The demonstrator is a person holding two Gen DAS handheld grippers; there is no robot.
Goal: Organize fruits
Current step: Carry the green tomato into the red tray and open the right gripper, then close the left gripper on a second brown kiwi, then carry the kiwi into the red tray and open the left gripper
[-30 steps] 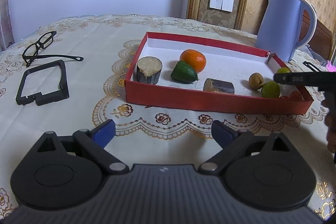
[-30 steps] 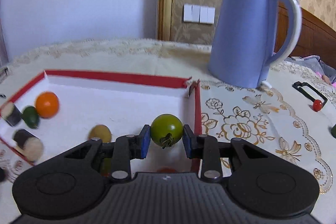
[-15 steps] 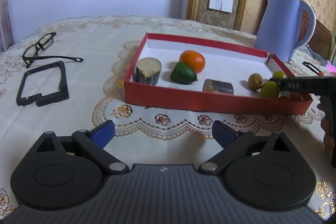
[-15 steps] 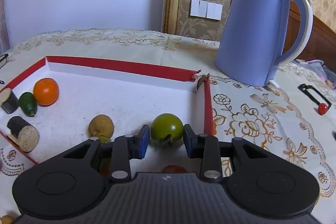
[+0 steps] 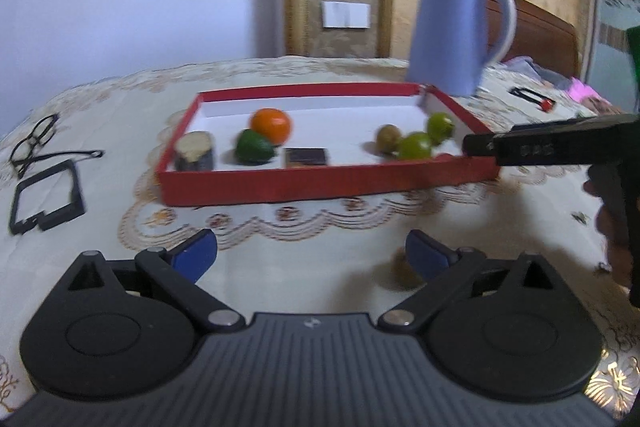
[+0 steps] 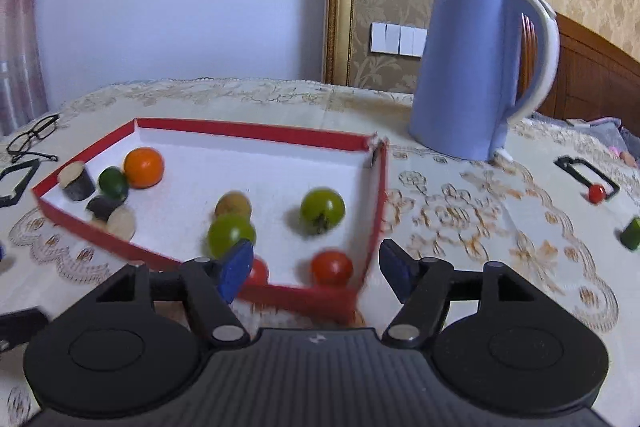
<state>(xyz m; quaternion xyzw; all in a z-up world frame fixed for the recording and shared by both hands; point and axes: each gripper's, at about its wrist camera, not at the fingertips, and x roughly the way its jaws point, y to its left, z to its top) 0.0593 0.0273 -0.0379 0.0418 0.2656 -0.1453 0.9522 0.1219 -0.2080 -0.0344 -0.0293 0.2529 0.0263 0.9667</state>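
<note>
The red tray [image 6: 256, 131] holds an orange [image 6: 143, 167], a dark green avocado [image 6: 113, 182], two cut cylinder pieces [image 6: 78, 181], a yellow-brown fruit [image 6: 233, 205], two green tomatoes and two red tomatoes [image 6: 331, 267]. One green tomato [image 6: 322, 210] lies free on the tray floor near the right wall. My right gripper [image 6: 316, 273] is just behind the tray's near corner, its jaws opening with nothing between them. My left gripper [image 5: 310, 257] stands open over the tablecloth in front of the tray [image 5: 320, 183]. A small brown fruit [image 5: 404, 269] lies blurred by its right finger.
A blue kettle [image 6: 476, 75] stands behind the tray's right corner. Glasses [image 5: 34, 139] and a black frame [image 5: 44, 199] lie to the left. To the right lie a small red ball [image 6: 596, 193] on a black frame and a green piece [image 6: 632, 233].
The right gripper's jaws have spread and drawn back from the green tomato, which now rests in the tray. The left gripper has shifted to the right, and a brown fruit appears by its right finger.
</note>
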